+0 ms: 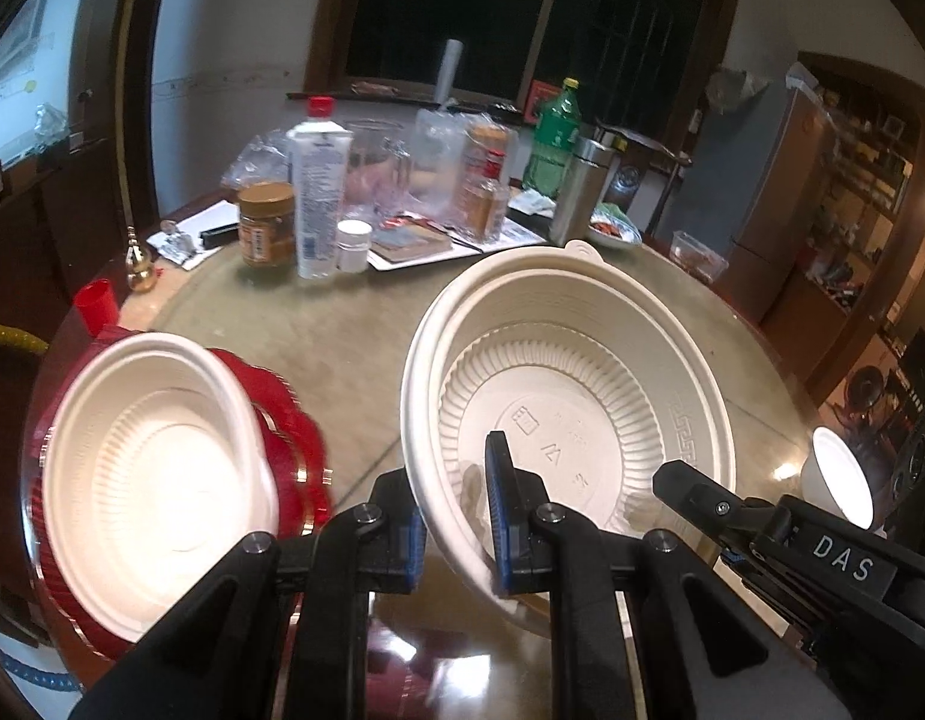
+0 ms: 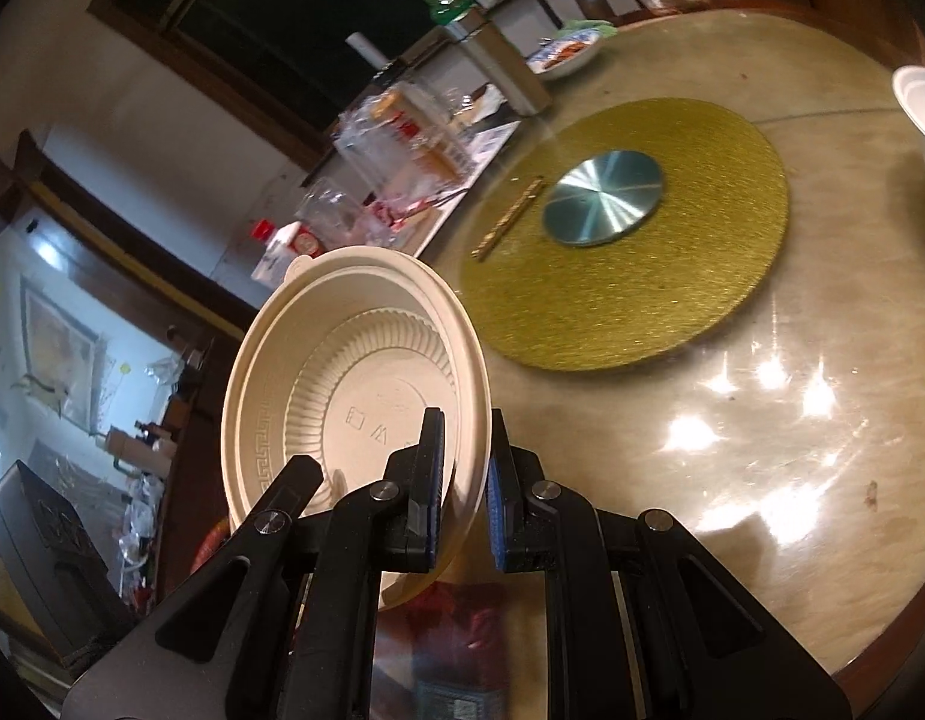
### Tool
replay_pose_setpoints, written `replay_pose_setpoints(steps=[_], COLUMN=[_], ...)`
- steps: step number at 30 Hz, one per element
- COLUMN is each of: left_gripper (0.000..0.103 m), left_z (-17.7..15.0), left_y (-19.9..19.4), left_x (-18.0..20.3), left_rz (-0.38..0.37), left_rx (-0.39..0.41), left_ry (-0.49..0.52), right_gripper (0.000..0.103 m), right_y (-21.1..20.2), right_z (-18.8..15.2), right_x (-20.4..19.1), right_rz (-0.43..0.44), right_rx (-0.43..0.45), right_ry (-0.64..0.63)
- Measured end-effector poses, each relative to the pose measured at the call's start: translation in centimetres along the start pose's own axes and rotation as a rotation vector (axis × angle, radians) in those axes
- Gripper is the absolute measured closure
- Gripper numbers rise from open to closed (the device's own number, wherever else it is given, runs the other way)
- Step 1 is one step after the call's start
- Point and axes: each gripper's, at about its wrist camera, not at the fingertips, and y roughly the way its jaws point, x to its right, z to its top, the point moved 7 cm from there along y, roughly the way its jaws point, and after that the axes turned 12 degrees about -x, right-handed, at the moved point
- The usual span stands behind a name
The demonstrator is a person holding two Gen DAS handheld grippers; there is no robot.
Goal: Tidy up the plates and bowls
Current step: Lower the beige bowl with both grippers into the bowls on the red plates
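In the left wrist view, the left gripper (image 1: pixel 456 516) sits at the bottom middle of the frame. Its two fingers (image 1: pixel 499 516) are clenched on the near rim of a cream plastic bowl (image 1: pixel 570 396). The bowl is tipped up and fills the middle right of the frame. The right gripper (image 1: pixel 696 489) reaches in from the lower right and touches the same bowl on its right side. A second white bowl (image 1: pixel 156 468) sits at the lower left on a red plate (image 1: pixel 294 432). Another white bowl (image 1: pixel 837 474) shows at the right edge. Far back on the worktop (image 1: pixel 342 348) stand a white bottle with a red cap (image 1: pixel 318 192), a brown jar (image 1: pixel 266 222) and a green bottle (image 1: pixel 555 138).

In the right wrist view, the right gripper (image 2: pixel 465 492) is at the bottom middle. Its fingers (image 2: pixel 429 480) are pinched on the right rim of the cream plastic bowl (image 2: pixel 354 384), which stands tilted in the lower left of the frame. A round gold mat (image 2: pixel 630 240) with a shiny metal disc (image 2: pixel 603 197) lies on the worktop (image 2: pixel 762 450) in the upper middle. A white bowl (image 2: pixel 921 114) peeks in at the right edge.
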Motion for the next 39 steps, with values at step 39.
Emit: replay_pose_setpoints(steps=[39], left_gripper=[0.087], left_z=[-1.6], left_y=[-6.7], left_x=[-15.0], left_rz=[0.123], left_rx=[0.106], left_ry=[-0.234], right_gripper=[0.090], right_y=[7.3], right_z=[-7.1], right_x=[-13.6], right_rz=[0.062], right_rx=[-0.168], right_ry=[-0.277])
